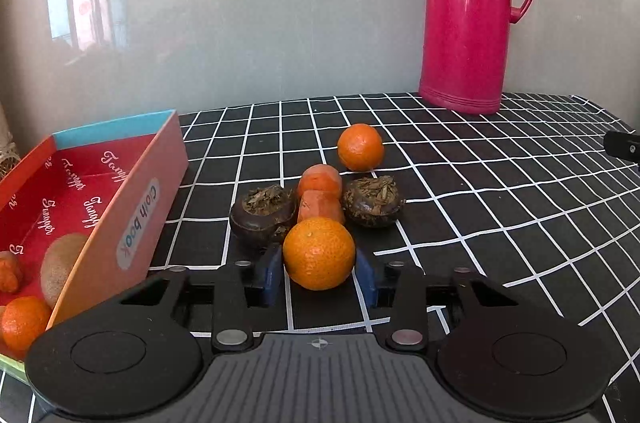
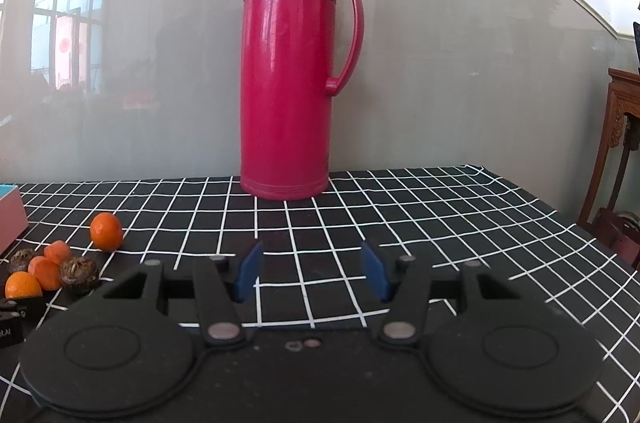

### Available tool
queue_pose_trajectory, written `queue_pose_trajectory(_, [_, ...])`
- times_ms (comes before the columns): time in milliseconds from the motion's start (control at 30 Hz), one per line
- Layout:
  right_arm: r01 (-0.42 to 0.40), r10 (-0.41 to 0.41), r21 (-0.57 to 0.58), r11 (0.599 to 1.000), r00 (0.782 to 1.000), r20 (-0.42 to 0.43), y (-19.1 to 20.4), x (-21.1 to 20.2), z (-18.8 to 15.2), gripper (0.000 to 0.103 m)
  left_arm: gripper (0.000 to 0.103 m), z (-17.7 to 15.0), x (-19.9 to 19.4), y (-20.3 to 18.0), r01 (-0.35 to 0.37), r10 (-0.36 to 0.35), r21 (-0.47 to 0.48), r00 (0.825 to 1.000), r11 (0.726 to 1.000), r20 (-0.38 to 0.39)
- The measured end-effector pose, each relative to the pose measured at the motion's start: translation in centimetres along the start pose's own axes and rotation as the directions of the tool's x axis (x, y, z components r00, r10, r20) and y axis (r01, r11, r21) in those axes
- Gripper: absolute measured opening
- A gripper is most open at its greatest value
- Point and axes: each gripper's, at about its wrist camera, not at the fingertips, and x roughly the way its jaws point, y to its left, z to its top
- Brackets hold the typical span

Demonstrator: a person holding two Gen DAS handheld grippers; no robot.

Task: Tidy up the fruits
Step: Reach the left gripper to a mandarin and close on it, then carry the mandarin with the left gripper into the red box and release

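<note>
My left gripper (image 1: 320,269) has its blue pads pressed on both sides of a mandarin (image 1: 319,253), low over the cloth. Just beyond it lie two orange carrot pieces (image 1: 321,197), two dark brown fruits topped with dry leaves, one on the left (image 1: 262,219) and one on the right (image 1: 374,201), and another mandarin (image 1: 360,147). A red box (image 1: 132,199) at the left holds a kiwi (image 1: 60,269), a mandarin (image 1: 22,321) and an orange piece. My right gripper (image 2: 312,271) is open and empty over the cloth; the fruit cluster (image 2: 48,273) lies to its left.
A tall pink thermos (image 2: 290,71) stands at the back of the black checked tablecloth (image 2: 440,223) against a grey wall; it also shows in the left wrist view (image 1: 472,7). Wooden furniture (image 2: 622,151) stands beyond the table's right edge.
</note>
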Motion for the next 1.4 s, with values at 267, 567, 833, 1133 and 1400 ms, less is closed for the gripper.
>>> queue_pose_trajectory(267, [-0.007, 0.007, -0.003, 1.000, 1.000, -0.002, 0.5, 0.1, 0.1, 0.054, 0.039, 0.2, -1.6, 0.1, 0.006, -0.007, 0.016, 0.999, 1.000, 0.053])
queue_pose_trajectory(567, [-0.041, 0.041, -0.027, 0.999, 0.999, -0.001, 3.1, 0.0, 0.3, 0.054, 0.039, 0.4, -3.4, 2.9, -0.013, 0.014, -0.012, 0.996, 1.000, 0.082])
queue_pose_trajectory(833, [-0.083, 0.083, -0.055, 0.995, 0.997, -0.001, 6.2, 0.0, 0.4, 0.054, 0.039, 0.3, -5.0, 5.7, -0.038, 0.041, -0.036, 0.993, 0.999, 0.108])
queue_pose_trajectory(1133, [-0.126, 0.126, -0.075, 0.989, 0.992, -0.007, 9.3, 0.1, 0.5, 0.054, 0.039, 0.1, -6.2, 8.4, -0.033, 0.039, -0.053, 0.991, 0.998, 0.126])
queue_pose_trajectory(1400, [-0.165, 0.165, -0.094, 0.982, 0.986, -0.010, 11.8, 0.0, 0.4, 0.054, 0.039, -0.1, -7.8, 10.8, -0.087, 0.102, -0.092, 0.981, 0.992, 0.166])
